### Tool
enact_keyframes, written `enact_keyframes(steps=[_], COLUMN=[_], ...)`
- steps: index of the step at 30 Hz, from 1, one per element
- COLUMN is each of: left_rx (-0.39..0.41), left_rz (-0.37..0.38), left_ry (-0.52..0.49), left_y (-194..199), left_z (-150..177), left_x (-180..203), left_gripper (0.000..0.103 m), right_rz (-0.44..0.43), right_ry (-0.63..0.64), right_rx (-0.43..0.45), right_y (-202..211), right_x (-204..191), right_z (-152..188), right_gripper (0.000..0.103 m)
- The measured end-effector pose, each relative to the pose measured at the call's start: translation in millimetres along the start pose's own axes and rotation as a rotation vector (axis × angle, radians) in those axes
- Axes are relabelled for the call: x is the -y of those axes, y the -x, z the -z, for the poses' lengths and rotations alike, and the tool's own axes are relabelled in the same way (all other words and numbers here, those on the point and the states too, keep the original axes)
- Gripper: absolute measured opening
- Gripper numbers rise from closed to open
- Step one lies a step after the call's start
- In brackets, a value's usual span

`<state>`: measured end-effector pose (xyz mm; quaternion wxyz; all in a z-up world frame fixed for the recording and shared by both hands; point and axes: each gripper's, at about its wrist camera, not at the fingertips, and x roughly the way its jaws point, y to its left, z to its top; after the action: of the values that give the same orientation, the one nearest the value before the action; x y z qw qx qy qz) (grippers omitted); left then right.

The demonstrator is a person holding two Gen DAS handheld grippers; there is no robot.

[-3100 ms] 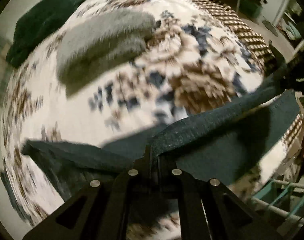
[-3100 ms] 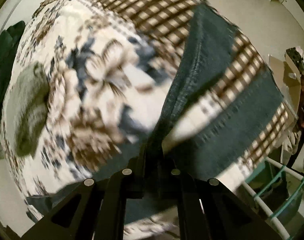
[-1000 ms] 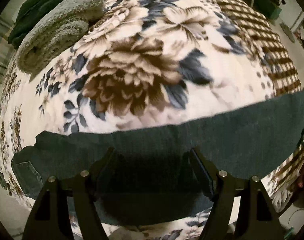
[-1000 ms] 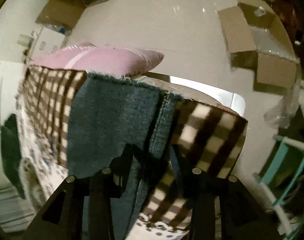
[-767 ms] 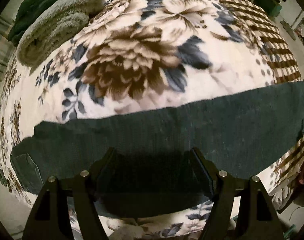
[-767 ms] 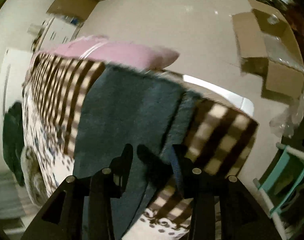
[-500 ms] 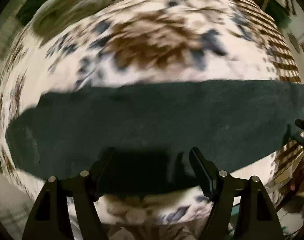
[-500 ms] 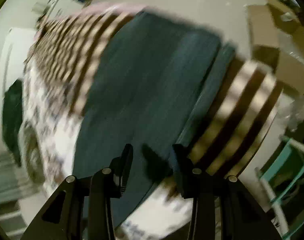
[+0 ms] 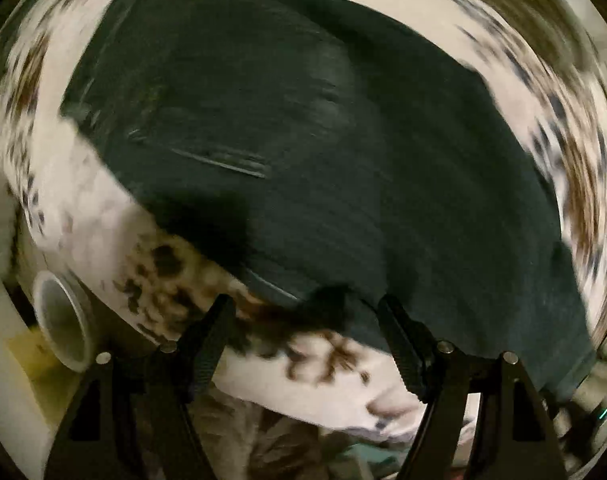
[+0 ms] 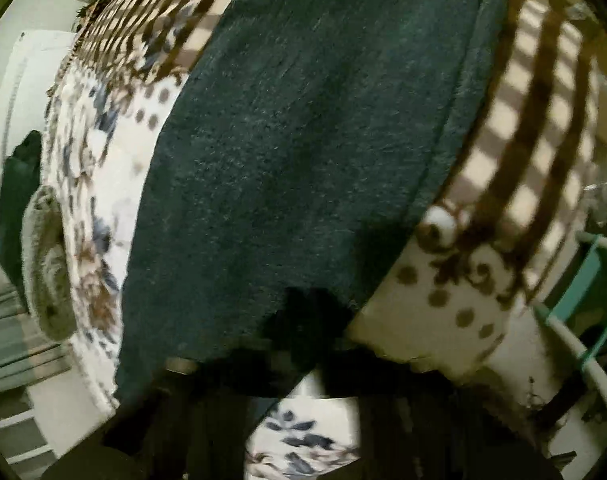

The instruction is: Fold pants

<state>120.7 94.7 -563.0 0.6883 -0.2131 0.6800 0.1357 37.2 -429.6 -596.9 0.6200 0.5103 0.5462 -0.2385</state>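
The dark blue-green pants (image 9: pixel 303 152) lie spread flat on the floral blanket (image 9: pixel 83 208); a pocket seam shows in the left wrist view, which is blurred by motion. My left gripper (image 9: pixel 305 320) is open and empty, its fingers just above the near edge of the pants. In the right wrist view the pants (image 10: pixel 287 152) run as a long band across the blanket (image 10: pixel 455 320). My right gripper sits over their near edge, but its fingers are a dark blur at the bottom of the view.
A folded grey towel (image 10: pixel 47 272) and a dark green garment (image 10: pixel 15 192) lie at the far side of the bed. A teal and white rack (image 10: pixel 583 320) stands beside the bed at the right. A white tube (image 9: pixel 63 320) sits left of the left gripper.
Both grippers have let go of the pants and opened. The left gripper has swung toward the waist end. The right gripper has dropped lower over the leg end.
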Motion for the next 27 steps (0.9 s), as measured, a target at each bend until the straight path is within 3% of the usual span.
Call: enact_keyframes(steps=[4, 5, 8, 10, 11, 15, 17, 19, 21, 22, 23, 24, 25, 27], left_rx=[0.017, 0.023, 0.048, 0.059, 0.063, 0.072, 0.071, 0.065, 0.067, 0.075, 0.08, 0.091, 0.098, 0.108], left_rz=[0.073, 0.084, 0.117, 0.128, 0.133, 0.14, 0.144, 0.168, 0.204, 0.215, 0.212, 0.199, 0.183, 0.198], left_ry=[0.117, 0.134, 0.205, 0.253, 0.278, 0.333, 0.35, 0.364, 0.374, 0.372, 0.368, 0.362, 0.353, 0.353], left_y=[5, 6, 10, 9, 8, 5, 2, -1, -4, -4, -4, -2, 0, 9], left_z=[-19, -24, -38, -46, -51, -67, -76, -83, -76, -80, -81, -83, -86, -91], left_x=[-40, -47, -75, -88, -96, -124, -141, -152, -158, -162, -166, -169, -172, -169], left_gripper=[0.072, 0.072, 0.072, 0.072, 0.072, 0.072, 0.07, 0.058, 0.036, 0.032, 0.022, 0.016, 0.004, 0.002], right_rz=[0.083, 0.081, 0.021, 0.0, -0.008, -0.109, -0.132, -0.121, -0.117, -0.111, -0.093, -0.076, -0.063, -0.046], right_ry=[-0.045, -0.051, -0.014, 0.078, 0.105, 0.202, 0.224, 0.207, 0.148, 0.116, 0.108, 0.107, 0.116, 0.138], right_rx=[0.072, 0.055, -0.065, -0.165, -0.195, -0.383, -0.432, -0.45, -0.453, -0.441, -0.418, -0.386, -0.373, -0.341], right_y=[26, 28, 21, 8, 2, -41, -63, -86, -104, -111, -112, -112, -111, -104], right_x=[11, 13, 2, -21, -32, -90, -114, -132, -138, -139, -138, -139, -140, -143], right_z=[5, 5, 8, 29, 39, 111, 141, 161, 172, 176, 178, 180, 181, 183], right_gripper=[0.0, 0.0, 0.004, 0.023, 0.037, 0.04, 0.04, 0.04, 0.041, 0.04, 0.025, 0.002, 0.001, 0.0])
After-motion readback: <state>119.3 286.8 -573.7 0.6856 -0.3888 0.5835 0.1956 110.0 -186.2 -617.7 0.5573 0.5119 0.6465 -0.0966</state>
